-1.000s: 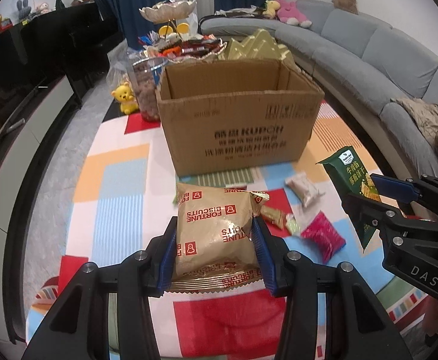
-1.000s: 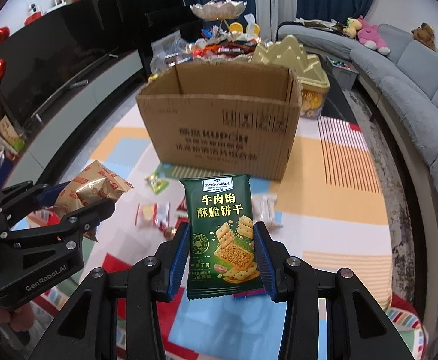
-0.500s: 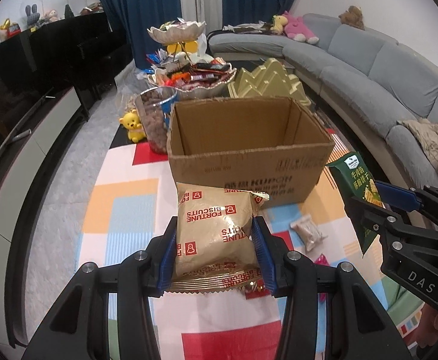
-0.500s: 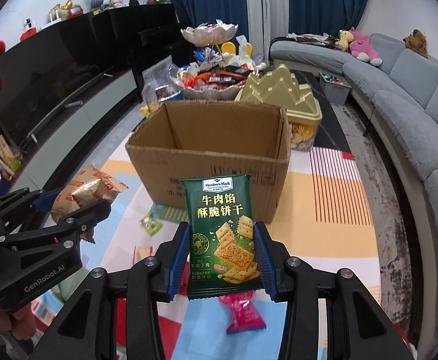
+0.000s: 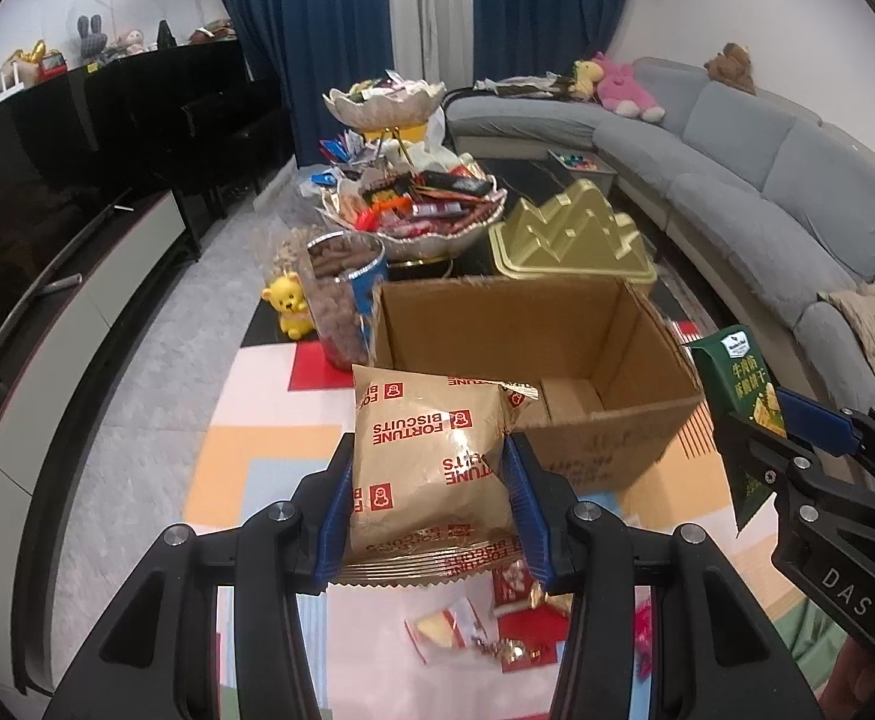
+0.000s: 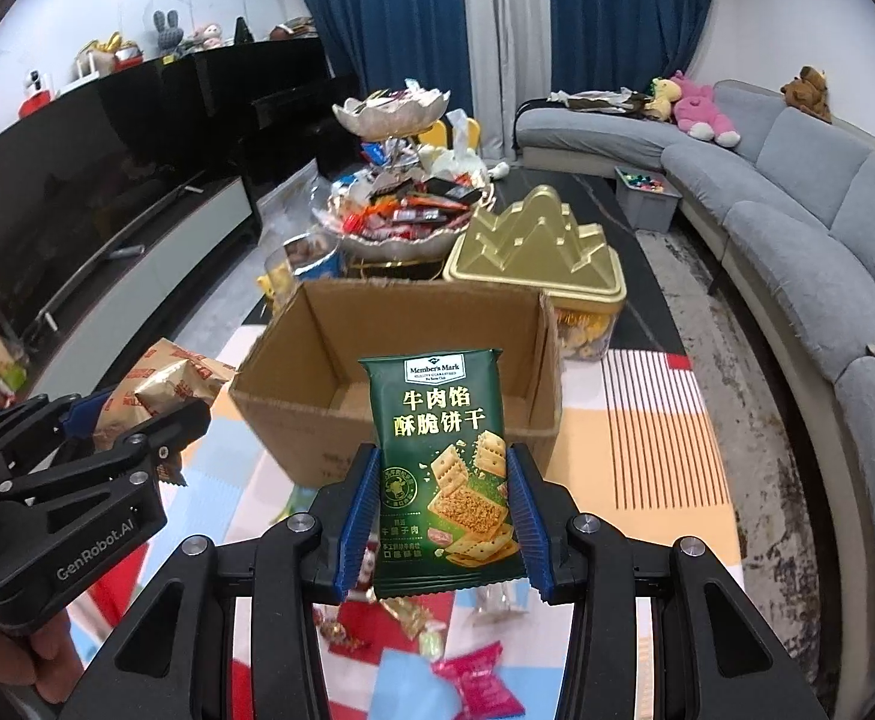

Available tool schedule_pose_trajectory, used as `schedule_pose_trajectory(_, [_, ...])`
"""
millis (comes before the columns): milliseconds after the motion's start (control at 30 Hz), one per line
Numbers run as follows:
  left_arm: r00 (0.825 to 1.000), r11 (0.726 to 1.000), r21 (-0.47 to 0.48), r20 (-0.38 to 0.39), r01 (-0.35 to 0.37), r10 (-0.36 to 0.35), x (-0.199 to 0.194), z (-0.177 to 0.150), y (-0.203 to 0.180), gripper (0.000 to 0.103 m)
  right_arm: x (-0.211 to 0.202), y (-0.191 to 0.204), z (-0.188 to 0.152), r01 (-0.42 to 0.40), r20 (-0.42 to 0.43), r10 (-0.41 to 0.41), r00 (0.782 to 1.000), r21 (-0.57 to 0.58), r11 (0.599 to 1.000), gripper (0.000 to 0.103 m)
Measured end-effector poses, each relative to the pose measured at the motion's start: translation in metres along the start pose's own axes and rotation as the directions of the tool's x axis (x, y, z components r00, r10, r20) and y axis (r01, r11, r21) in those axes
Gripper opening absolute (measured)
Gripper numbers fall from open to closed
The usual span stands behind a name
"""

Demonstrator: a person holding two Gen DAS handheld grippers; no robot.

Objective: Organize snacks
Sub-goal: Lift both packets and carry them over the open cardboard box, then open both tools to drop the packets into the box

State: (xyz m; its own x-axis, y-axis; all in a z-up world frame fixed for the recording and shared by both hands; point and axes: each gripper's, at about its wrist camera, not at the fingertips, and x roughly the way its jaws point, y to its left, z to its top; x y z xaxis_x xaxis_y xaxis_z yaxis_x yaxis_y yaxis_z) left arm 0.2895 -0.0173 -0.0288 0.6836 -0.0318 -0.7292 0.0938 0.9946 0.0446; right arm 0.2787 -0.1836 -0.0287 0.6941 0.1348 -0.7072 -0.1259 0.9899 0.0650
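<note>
My left tool (image 5: 428,501) is clamped on a gold Fortune Biscuits pack (image 5: 431,462), held above the counter just short of the open cardboard box (image 5: 581,420). My right tool (image 6: 446,519) grips a green cracker pack (image 6: 446,468) upright before the same box. Loose sweets (image 6: 476,684) lie on the counter's near edge.

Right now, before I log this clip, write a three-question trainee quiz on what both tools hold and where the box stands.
1. True or false: the cardboard box is open on top.
2. Which tool grips the green cracker packet? A left B right
3. Fill in: the left tool grips a gold packet printed FORTUNE ____.

Key: 1 true. 2 B, the right tool. 3 BISCUITS.
</note>
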Motion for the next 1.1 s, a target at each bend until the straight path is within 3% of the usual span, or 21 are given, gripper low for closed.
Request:
schedule_pose_trajectory(400, [1.000, 1.000, -0.017, -0.002, -0.022, 0.022, 0.020, 0.026, 0.003, 0.047, 0.016, -0.001, 0.038, 0.030, 0.030, -0.030, 0.999, 0.014, 0.999, 0.043])
schedule_pose_trajectory(1100, [0.998, 0.999, -0.014, -0.043, -0.041, 0.040, 0.074, 0.061, -0.003, 0.047, 0.062, -0.002, 0.073, 0.068, 0.017, -0.068, 0.998, 0.020, 0.997, 0.043])
